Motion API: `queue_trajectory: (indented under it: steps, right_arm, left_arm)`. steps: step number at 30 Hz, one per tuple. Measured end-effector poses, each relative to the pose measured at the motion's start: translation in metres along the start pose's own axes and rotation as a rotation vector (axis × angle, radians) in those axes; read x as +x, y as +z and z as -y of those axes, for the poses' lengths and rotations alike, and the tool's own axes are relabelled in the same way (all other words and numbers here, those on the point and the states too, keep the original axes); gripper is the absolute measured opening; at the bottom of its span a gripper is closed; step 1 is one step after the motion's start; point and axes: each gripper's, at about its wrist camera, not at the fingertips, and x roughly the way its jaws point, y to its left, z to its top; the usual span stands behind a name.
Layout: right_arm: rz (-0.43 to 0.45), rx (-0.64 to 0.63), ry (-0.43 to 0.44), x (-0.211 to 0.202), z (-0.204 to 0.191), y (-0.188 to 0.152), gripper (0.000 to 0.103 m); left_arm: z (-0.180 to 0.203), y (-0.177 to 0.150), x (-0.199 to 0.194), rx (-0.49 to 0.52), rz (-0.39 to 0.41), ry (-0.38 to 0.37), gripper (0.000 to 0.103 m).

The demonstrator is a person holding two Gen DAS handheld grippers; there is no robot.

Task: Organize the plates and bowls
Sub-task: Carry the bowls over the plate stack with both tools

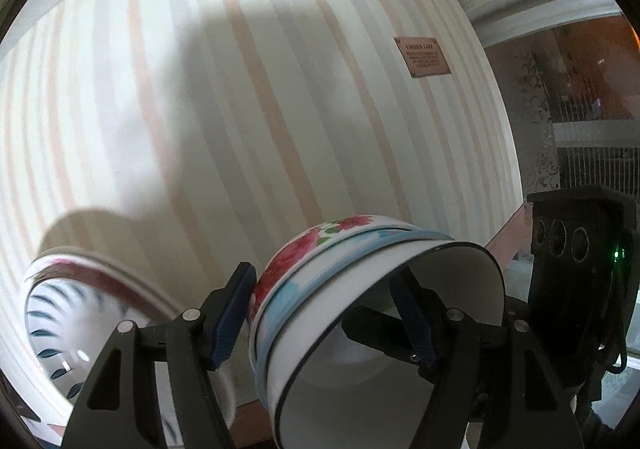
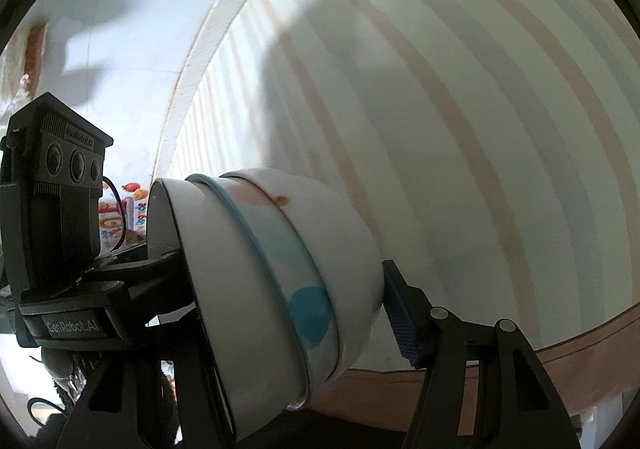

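A stack of three nested bowls (image 1: 320,281) hangs tipped on its side, gripped from both ends of its rim. The outer bowl has red flowers, the middle one a blue rim, the inner one is white with a dark rim. My left gripper (image 1: 324,319) is shut on the stack, one blue pad (image 1: 234,317) on the floral bowl's base and the other finger inside the white bowl. In the right wrist view my right gripper (image 2: 288,281) clamps the same stack of bowls (image 2: 280,269), its right pad (image 2: 400,313) against the base and its left finger hidden inside.
A plate with blue leaf marks (image 1: 60,329) lies at lower left on the striped surface (image 1: 240,109), with a red-rimmed plate (image 1: 104,273) under it. A brown label (image 1: 422,56) sits on the stripes. A brown border (image 2: 580,361) edges the surface.
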Motion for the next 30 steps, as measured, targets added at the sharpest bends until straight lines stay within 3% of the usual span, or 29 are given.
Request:
queue_trajectory:
  steps: [15,23,30]
  right_arm:
    - [-0.143,-0.133,0.037,0.06,-0.098,-0.007,0.062]
    - [-0.249,-0.228,0.027,0.113,-0.14,-0.021,0.061]
    - [-0.303,-0.288,0.008,0.15,-0.164,-0.027,0.061]
  left_arm:
    - [-0.093,-0.053,-0.068,-0.168,0.076,0.025,0.067]
    - [-0.152,-0.088,-0.08,-0.314,0.125,0.02,0.067]
    - [-0.178,-0.105,-0.082,-0.383,0.143,0.009,0.067]
